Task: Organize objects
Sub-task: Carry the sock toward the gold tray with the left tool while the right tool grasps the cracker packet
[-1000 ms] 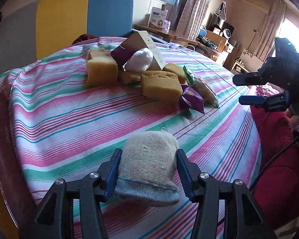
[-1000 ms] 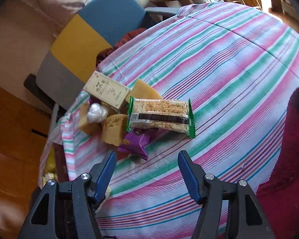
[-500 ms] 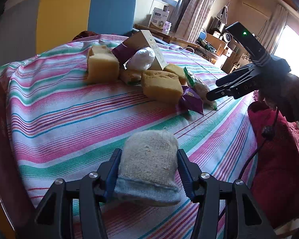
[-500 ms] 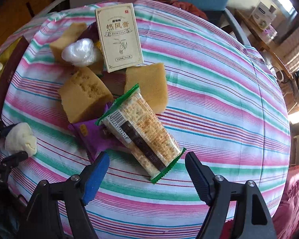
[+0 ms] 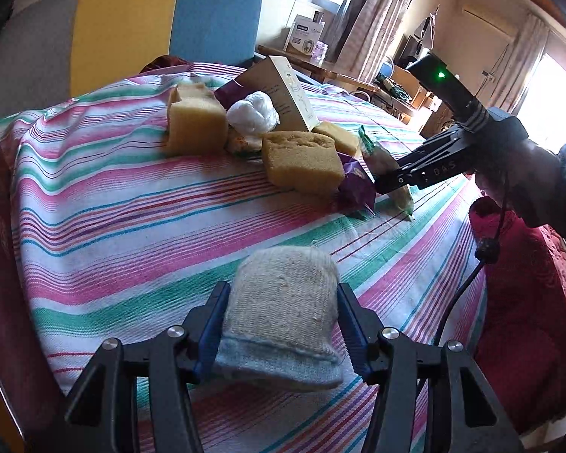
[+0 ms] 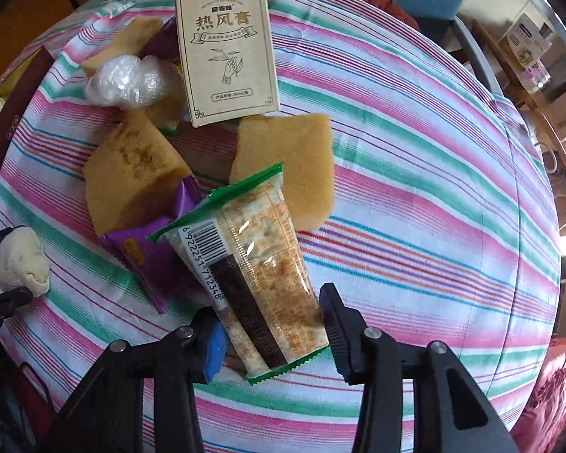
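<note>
Left gripper [image 5: 281, 324]: jaws clamp a nubbly knitted sock [image 5: 283, 309] at the near edge of the striped cloth surface [image 5: 105, 226]. Right gripper [image 6: 269, 324]: jaws closing around a glossy cracker pack [image 6: 253, 260], beside porous yellow sponges [image 6: 132, 177] and a flat card box [image 6: 226, 49].

A striped cloth [image 5: 132, 204] in pink, green and white covers the worktop. Behind it stands a chair [image 5: 162, 26] with a back in grey, yellow and blue panels. A white carton [image 5: 305, 36] sits on a wooden side table [image 5: 320, 68] by the curtained window [image 5: 362, 19]. A red blanket [image 5: 524, 302] lies at the right.
</note>
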A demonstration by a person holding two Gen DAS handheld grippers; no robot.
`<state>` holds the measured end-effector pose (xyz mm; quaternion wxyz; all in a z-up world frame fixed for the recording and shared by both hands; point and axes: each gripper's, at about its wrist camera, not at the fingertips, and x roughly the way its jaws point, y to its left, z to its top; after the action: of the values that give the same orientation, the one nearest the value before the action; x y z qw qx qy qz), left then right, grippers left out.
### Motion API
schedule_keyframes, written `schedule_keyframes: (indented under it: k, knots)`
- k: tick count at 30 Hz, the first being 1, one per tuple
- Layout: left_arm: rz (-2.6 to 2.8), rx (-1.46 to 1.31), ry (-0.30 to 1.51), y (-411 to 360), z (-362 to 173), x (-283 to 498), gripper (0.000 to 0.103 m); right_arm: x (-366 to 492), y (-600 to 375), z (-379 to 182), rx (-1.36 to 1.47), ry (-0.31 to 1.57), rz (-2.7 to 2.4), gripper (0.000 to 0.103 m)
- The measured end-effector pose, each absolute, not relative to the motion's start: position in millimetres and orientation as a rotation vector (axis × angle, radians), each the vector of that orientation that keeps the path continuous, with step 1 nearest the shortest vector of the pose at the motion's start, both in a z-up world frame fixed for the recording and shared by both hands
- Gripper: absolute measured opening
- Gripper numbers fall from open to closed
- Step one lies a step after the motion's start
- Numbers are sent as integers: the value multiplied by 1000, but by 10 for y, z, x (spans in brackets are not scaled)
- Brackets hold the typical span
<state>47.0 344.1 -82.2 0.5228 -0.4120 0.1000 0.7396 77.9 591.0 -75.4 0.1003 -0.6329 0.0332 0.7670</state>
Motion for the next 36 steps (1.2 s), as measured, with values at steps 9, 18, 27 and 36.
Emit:
schedule_keyframes:
  k: [9,18,27,36]
  knots:
    - [1788,-981,273,3426,-763,493,54,1067,5644,-433,-1746,158,2265,43]
    - [1859,-947,248,2993,-444,501,54,609,4917,-367,-1739,194,2451,43]
    - [1985,-931,190,2424,-148,389,54,234,4287,-659,-1789,173,2466,43]
    - [2276,-1033,42,1313,-75,-105,54,182,4225,-818,-1718,185,2504,40]
